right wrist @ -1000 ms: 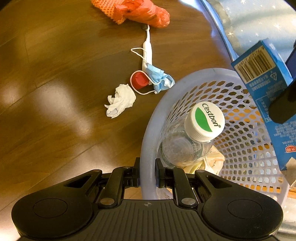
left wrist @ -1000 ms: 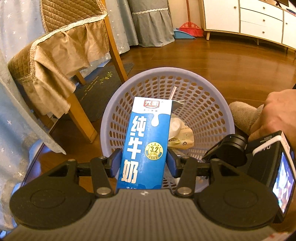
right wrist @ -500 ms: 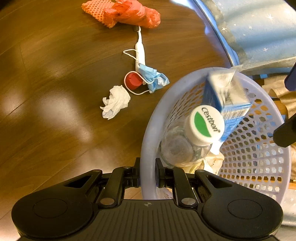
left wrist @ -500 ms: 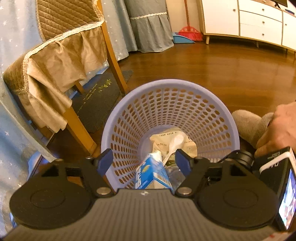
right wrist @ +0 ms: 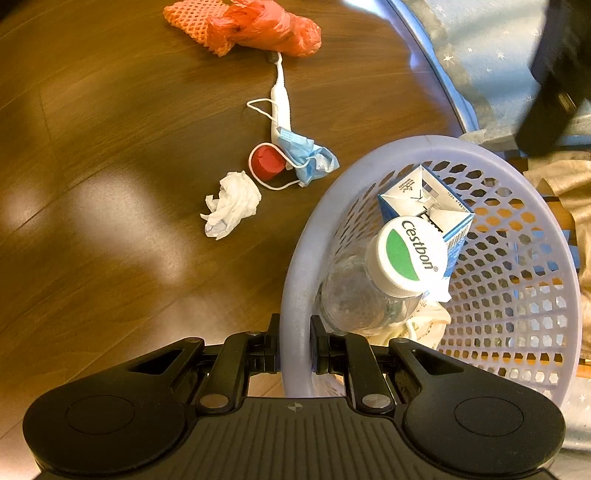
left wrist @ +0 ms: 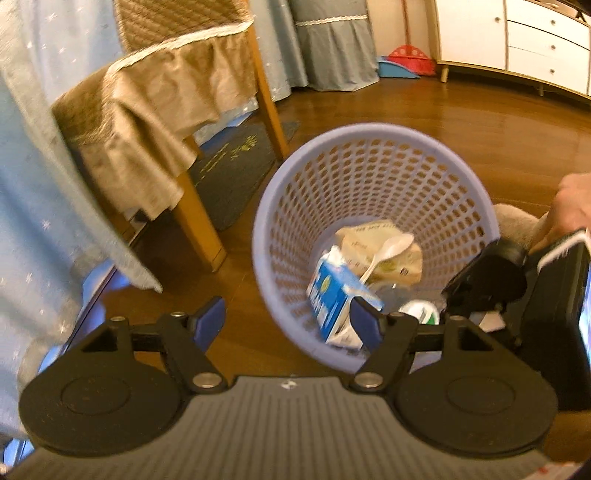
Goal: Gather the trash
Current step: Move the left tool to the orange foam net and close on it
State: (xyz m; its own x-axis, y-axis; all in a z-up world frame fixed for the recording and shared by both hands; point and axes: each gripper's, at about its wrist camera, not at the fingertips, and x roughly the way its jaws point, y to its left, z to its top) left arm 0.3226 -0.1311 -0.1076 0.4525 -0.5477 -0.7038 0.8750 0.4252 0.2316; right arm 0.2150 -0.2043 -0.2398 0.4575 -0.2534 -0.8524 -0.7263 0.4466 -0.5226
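A lilac mesh basket [left wrist: 266, 221] stands tilted on the wooden floor. Inside it lie a blue milk carton [left wrist: 336, 295], a crumpled paper bag with a white spoon [left wrist: 388, 251] and a clear bottle with a green-and-white cap [right wrist: 406, 254]. My left gripper [left wrist: 288, 325] is open just before the basket's near rim, holding nothing. My right gripper [right wrist: 295, 343] is shut on the basket's rim [right wrist: 291, 280]. On the floor beyond lie a crumpled tissue [right wrist: 232, 206], a red cap [right wrist: 267, 160], a blue face mask [right wrist: 306, 155], a white stick-shaped item [right wrist: 280, 99] and an orange net with a red plastic bag [right wrist: 243, 27].
A wooden chair with a tan cover [left wrist: 166, 110] stands left of the basket, a dark mat [left wrist: 232, 177] behind it. A starred blue cloth [left wrist: 37, 147] hangs at far left. A person's hand [left wrist: 572, 199] is at the right. White drawers [left wrist: 535, 48] line the far wall.
My left gripper opened and let go of the milk carton, which dropped into the basket and now leans beside the bottle. The left gripper then shifted left. The right gripper kept its hold.
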